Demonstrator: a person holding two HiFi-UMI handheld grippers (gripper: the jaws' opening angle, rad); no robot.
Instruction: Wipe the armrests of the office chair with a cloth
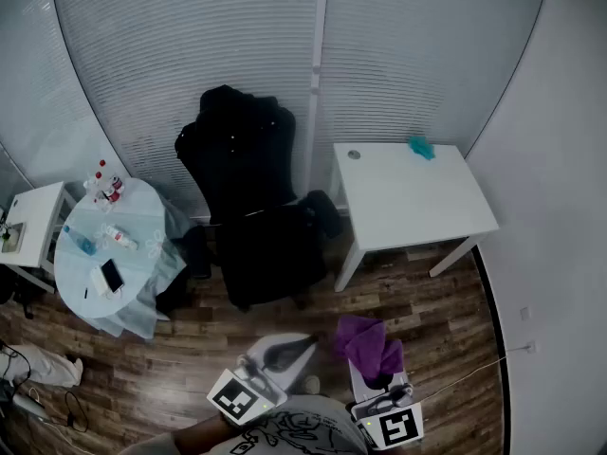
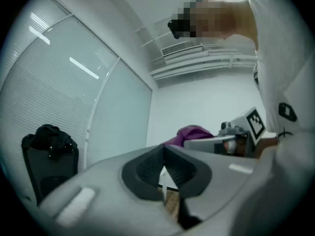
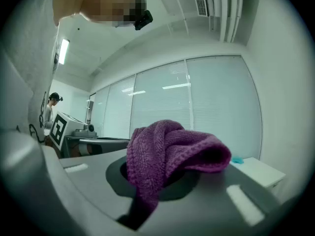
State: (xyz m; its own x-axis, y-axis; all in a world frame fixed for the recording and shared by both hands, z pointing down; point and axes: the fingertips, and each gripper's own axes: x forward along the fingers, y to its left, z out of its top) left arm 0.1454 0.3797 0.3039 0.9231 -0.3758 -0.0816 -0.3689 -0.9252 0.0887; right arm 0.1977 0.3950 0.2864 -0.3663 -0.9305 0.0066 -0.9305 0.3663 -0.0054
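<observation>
My right gripper (image 3: 157,173) has its jaws clamped on the purple cloth (image 3: 170,154), which bunches in folds over the tips and hangs down between them. My left gripper (image 2: 164,154) has its jaws closed tip to tip with nothing in them. A slit of wood floor (image 2: 171,200) shows lower down between the pads. I hold both low in front of me, with the cloth well short of the office chair (image 1: 251,207). The chair stands black against the blinds, between two tables, with something dark heaped over its back. Its armrests melt into that dark mass and I cannot pick them out.

The only vessels are on the round tabletop (image 1: 71,273) left of the chair, which has a pale blue cover. A few red-capped bottles (image 1: 106,186) stand upright at its far edge, and one white bottle (image 1: 119,238) lies on its side near the middle. I cannot tell what is in them. A phone (image 1: 112,275) lies flat nearer me.

Only the head view shows that layout. It also shows the white tabletop (image 1: 408,207) right of the chair, with a small teal thing (image 1: 421,147) at its far edge. The right gripper view catches the teal thing and, far off at its left edge, another person (image 3: 50,109), but not the chair. The left gripper view catches the chair at its left edge and the cloth beyond my jaws.
</observation>
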